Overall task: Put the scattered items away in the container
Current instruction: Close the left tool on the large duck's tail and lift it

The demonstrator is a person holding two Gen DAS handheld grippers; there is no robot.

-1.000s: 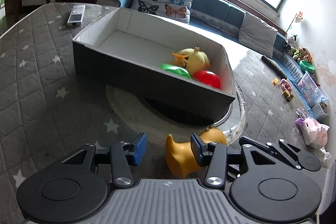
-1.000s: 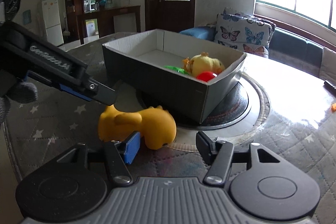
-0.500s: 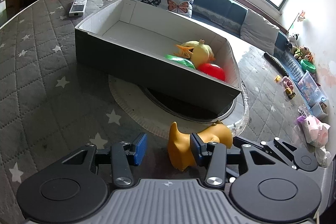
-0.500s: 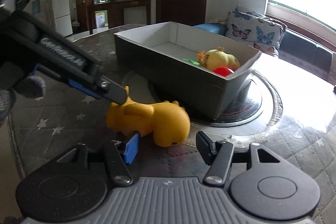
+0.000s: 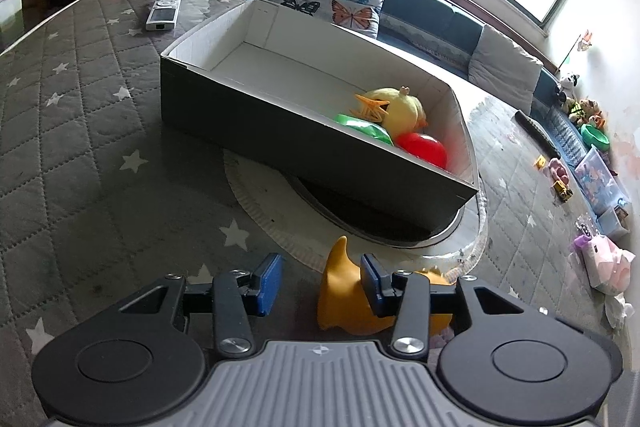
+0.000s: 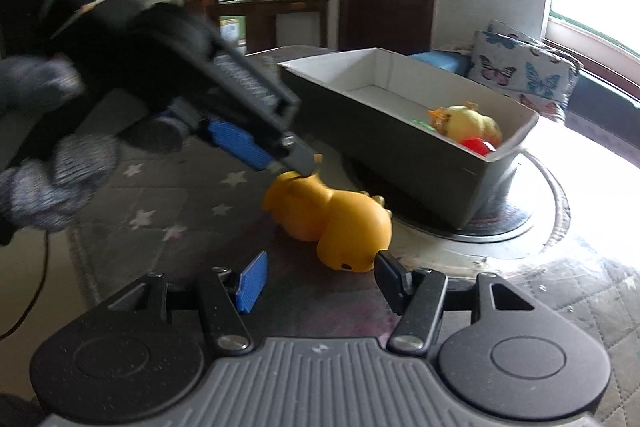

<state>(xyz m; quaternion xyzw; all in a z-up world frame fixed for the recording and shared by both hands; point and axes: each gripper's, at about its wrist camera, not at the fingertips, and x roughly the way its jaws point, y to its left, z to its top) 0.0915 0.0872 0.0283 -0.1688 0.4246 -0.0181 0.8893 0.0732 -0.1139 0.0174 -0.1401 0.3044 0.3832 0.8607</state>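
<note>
The orange toy [image 6: 336, 219] is seen lying on its side on the counter [image 5: 80, 155], lower centre of frame, just before the box [image 5: 304, 151]. It is judged light, soft and smooth; its narrow tail end [image 5: 340, 287] is the likeliest hold. Its long axis runs left-right, head rightward. The left gripper [image 5: 320, 283] and right gripper [image 6: 316, 279] are held apart.

The right tongs [image 6: 318, 279] stand spread wide above the quilted tabletop [image 6: 160, 211], an orange toy [image 6: 332, 215] lying just ahead. The left tongs [image 6: 276, 157] reach down onto the toy's back end. Behind sits the box [image 6: 400, 147] with a yellow duck [image 6: 468, 121].
</note>
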